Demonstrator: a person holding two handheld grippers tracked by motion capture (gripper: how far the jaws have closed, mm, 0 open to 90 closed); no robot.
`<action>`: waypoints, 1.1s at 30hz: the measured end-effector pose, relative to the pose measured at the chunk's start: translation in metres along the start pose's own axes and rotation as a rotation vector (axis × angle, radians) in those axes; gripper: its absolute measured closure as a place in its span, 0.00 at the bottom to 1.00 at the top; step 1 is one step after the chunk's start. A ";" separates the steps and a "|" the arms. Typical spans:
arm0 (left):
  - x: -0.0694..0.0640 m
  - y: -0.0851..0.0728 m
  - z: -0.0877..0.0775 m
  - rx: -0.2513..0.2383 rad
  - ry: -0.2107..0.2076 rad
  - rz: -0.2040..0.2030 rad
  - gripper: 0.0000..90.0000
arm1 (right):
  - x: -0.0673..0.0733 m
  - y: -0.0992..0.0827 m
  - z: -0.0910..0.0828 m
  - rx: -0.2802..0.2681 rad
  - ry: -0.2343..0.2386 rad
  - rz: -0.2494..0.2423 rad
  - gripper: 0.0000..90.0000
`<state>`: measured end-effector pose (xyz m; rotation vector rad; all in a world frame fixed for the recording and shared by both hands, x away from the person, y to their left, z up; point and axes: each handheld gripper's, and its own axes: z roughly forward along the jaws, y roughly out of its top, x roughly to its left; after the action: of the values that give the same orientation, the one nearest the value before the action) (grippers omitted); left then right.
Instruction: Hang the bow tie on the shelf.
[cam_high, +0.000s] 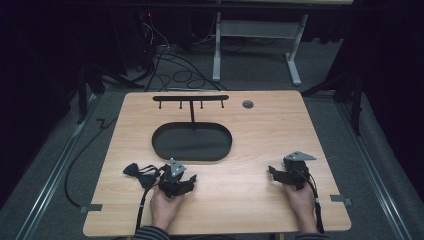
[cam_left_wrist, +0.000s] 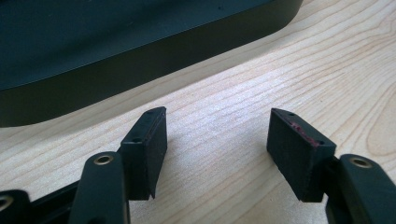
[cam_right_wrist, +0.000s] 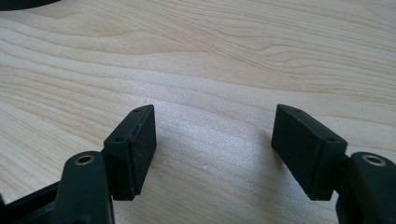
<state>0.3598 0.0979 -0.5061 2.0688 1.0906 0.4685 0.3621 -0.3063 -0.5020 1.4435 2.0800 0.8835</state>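
I saw both grippers resting on the worktop (cam_high: 260, 130), jaws spread, nothing held: left gripper (cam_left_wrist: 217, 140) just beside the black oval tray (cam_high: 192, 141), right gripper (cam_right_wrist: 215, 140) well apart from it.

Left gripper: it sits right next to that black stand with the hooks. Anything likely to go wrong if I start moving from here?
The left gripper rests with open jaws close to the black oval base of the stand; a forward push could bump it and perhaps rock the hook bar. Its cable trails off the near table edge and could snag. The right gripper, also open, has bare wood ahead.
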 end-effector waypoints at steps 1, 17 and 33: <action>0.000 0.000 0.000 -0.001 0.002 -0.002 0.45 | 0.000 0.000 0.000 0.001 0.000 0.002 0.36; 0.008 0.003 -0.018 -0.022 -0.027 -0.062 0.47 | -0.001 0.000 0.000 -0.001 0.005 0.002 0.36; 0.016 0.012 -0.052 -0.092 -0.057 -0.081 0.51 | -0.001 0.000 0.000 -0.001 0.005 0.003 0.36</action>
<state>0.3443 0.1297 -0.4627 1.9381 1.0949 0.4099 0.3622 -0.3068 -0.5020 1.4451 2.0812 0.8900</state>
